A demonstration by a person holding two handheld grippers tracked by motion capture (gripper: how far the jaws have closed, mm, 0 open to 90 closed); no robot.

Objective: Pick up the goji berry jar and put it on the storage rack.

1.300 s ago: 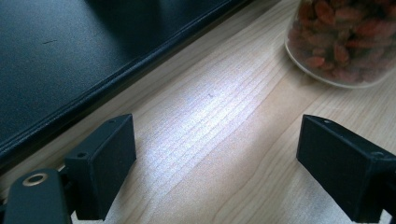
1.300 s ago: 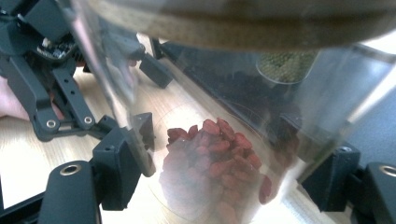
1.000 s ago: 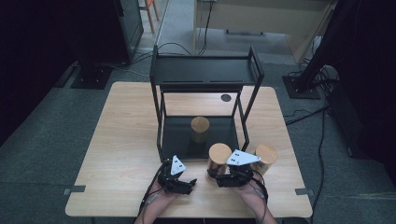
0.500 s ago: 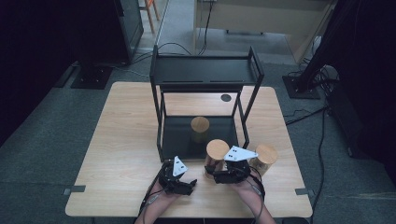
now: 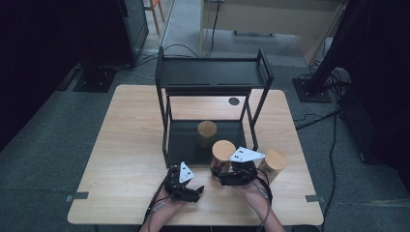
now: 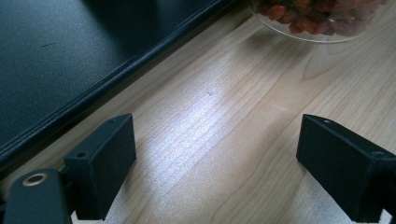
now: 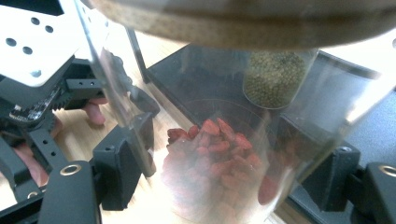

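One clear jar [image 7: 219, 154], cork lid, red berries inside, clamped by right tool [image 5: 227, 177].

Right gripper [image 5: 221, 175] with jar [image 5: 223, 155] edged slightly left toward rack [image 5: 167, 145]; jar now stands apart from second jar [image 5: 273, 164].

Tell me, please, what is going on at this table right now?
A person works two hand-held tongs. The right tongs are shut on a clear jar of red berries with a wooden lid, beside the front of the black shelf rack. The left tongs rest open over bare table. Another jar stands inside the rack, a third at the right.
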